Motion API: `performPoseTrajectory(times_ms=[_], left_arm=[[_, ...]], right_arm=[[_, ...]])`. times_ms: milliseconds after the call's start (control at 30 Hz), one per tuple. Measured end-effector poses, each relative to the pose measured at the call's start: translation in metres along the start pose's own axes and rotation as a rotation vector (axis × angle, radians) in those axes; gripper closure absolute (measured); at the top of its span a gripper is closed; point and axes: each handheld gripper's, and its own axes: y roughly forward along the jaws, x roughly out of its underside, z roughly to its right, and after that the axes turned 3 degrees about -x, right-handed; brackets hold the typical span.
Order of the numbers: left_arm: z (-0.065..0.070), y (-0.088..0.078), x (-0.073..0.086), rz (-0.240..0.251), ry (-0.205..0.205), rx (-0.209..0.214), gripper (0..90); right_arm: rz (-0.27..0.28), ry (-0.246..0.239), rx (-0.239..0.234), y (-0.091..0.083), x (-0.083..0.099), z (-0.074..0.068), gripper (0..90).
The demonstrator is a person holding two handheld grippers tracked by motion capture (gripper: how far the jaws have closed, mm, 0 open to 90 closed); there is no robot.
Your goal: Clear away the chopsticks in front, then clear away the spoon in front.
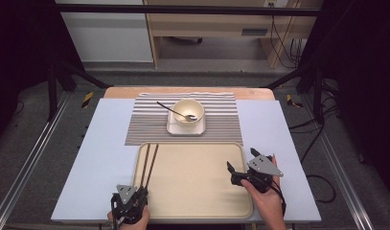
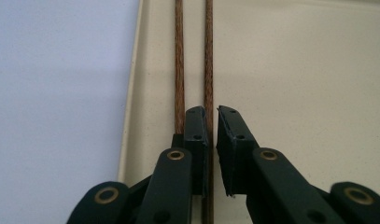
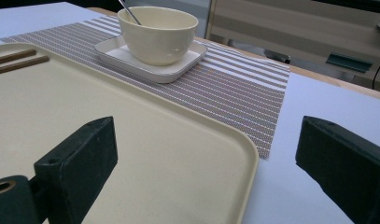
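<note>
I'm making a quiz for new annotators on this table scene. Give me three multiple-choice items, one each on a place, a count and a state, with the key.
1. Where do the chopsticks lie?
A. along the left side of the tray
B. in the bowl
C. on the striped mat

2. How many chopsticks are there?
A. one
B. two
C. four

3. How does the right claw stand?
A. shut on the spoon
B. shut on the tray's rim
C. open, holding nothing

Key: 1 A, the high view shows them on the tray by its left rim. 2 B, the left claw's view shows two brown sticks side by side. 3 C, its own view shows the jaws wide apart over the tray's corner.
</note>
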Motion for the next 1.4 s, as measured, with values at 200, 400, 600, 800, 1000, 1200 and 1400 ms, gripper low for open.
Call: performPoseTrajectory(times_ms=[200,400,600,800,1000,1200,1400], left_arm=[[0.002,-0.002,-0.003,0.016,0.012,-0.008,78.1],[0.003,-0.003,-0.015,0.041,0.038,0.004,69.5],[0.004,0.002,-0.033,0.063,0.067,0.032,57.3],[0.005,0.012,-0.051,0.072,0.116,0.058,45.7],[0.008,0.021,-0.07,0.111,0.165,0.102,35.2],[0.011,0.03,-0.096,0.142,0.212,0.138,22.2],[0.018,0.045,-0.124,0.134,0.281,0.151,17.9]], right_arm=[[0.002,0.0,0.002,0.0,0.0,0.0,5.6],[-0.001,0.001,0.003,0.0,0.0,0.0,5.6],[-0.007,-0.002,0.007,0.001,0.001,0.001,5.5],[-0.013,-0.006,0.01,0.002,0.001,0.002,5.4],[-0.017,-0.009,0.01,0.002,0.001,0.002,5.4],[-0.016,-0.009,0.011,0.002,0.001,0.003,5.1],[-0.017,-0.016,0.015,0.002,0.002,0.003,4.8]])
